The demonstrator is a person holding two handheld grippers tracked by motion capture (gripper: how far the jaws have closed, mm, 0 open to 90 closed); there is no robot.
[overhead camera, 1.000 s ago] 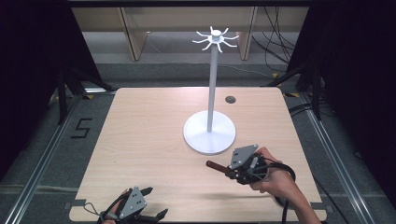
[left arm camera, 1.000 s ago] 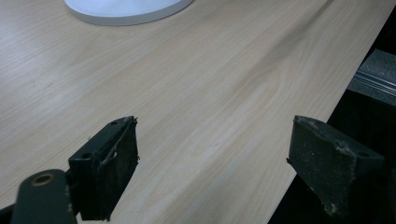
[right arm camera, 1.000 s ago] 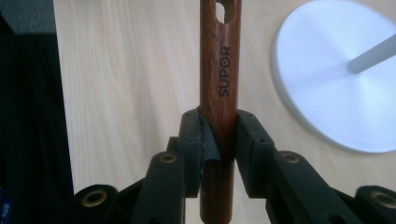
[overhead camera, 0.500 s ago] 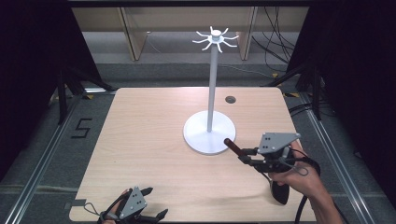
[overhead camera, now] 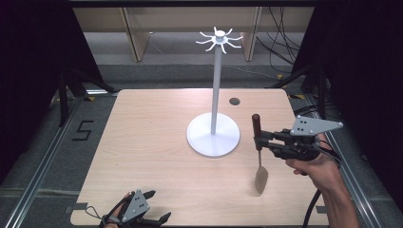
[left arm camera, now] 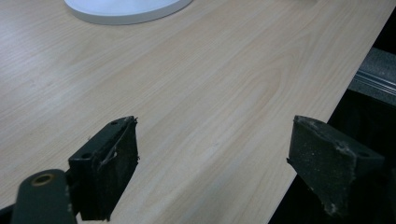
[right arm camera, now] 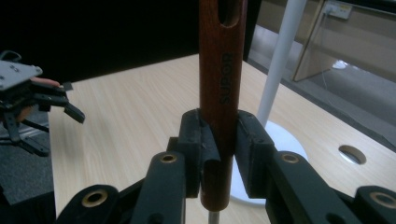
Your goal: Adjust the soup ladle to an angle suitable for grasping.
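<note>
Clamping spatula, right jaws shut.

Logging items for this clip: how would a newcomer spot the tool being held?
Start at the white stand in the middle of the table. Just right of its base, the right gripper holds a spatula upright: brown wooden handle on top, metal blade hanging down.

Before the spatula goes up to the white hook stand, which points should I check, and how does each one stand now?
1. Right gripper shut on the brown wooden handle of the metal spatula: ok.
2. Handle's hanging hole open and on top: ok.
3. Spatula hanging upright, blade down: ok.
4. White stand's hooks bare: ok.
5. Stand's round base flat on the wooden table: ok.
6. Left gripper open and away from the stand: ok.
</note>
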